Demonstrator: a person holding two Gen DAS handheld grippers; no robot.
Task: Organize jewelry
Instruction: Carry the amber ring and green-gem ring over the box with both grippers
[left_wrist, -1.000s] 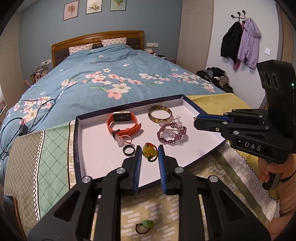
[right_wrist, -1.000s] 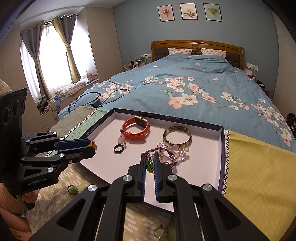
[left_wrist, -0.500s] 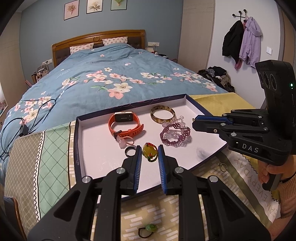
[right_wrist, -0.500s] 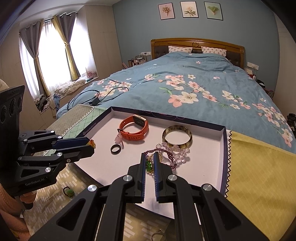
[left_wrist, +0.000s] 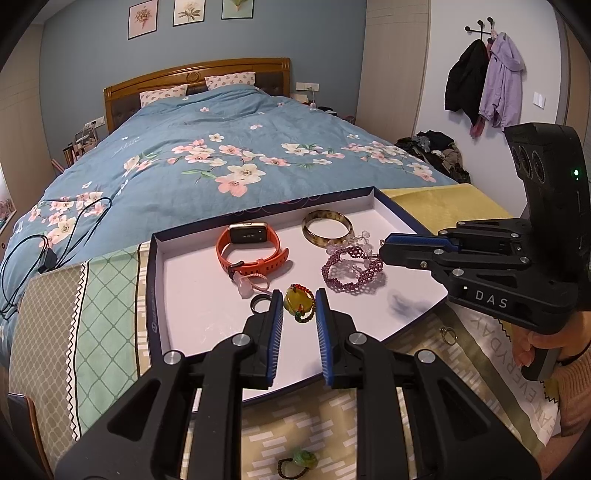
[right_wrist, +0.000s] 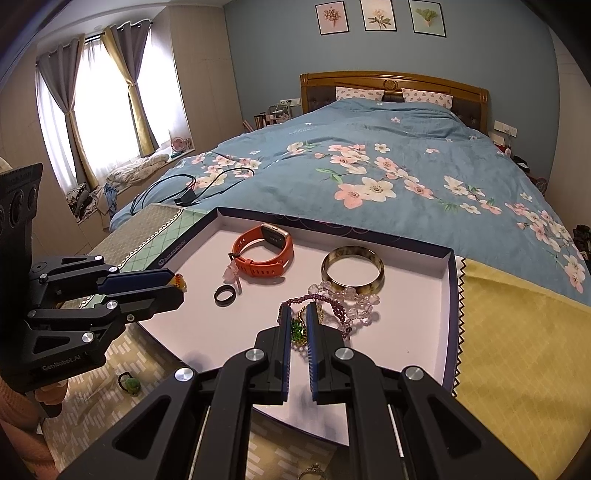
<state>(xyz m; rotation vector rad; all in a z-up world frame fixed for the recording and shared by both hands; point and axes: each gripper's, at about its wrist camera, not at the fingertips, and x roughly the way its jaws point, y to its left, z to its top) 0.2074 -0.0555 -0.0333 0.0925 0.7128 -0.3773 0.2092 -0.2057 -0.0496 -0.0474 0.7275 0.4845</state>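
Note:
My left gripper (left_wrist: 298, 295) is shut on a yellow pendant (left_wrist: 295, 301) with a red and green bead cord, held above the white tray (left_wrist: 199, 295). In the right wrist view the left gripper (right_wrist: 177, 284) shows the pendant at its tip. My right gripper (right_wrist: 299, 308) is shut on a small green jewelled piece (right_wrist: 296, 328) over the tray's right half. In the tray lie an orange smartwatch (left_wrist: 251, 247), an amber bangle (left_wrist: 327, 227), a purple beaded bracelet (left_wrist: 351, 269), a clear crystal bracelet (right_wrist: 351, 295), a black ring (right_wrist: 224, 294) and a pink ring (left_wrist: 251, 282).
The tray sits on a patterned cloth at the foot of a bed with a blue flowered quilt (left_wrist: 221, 155). A green bead ring (left_wrist: 303, 458) and a thin metal ring (left_wrist: 448, 334) lie on the cloth outside the tray. A black cable (left_wrist: 48, 251) lies left.
Both grippers keep their grips. The right gripper has edged slightly lower toward the purple bracelet in the left wrist view; the left has stayed put.

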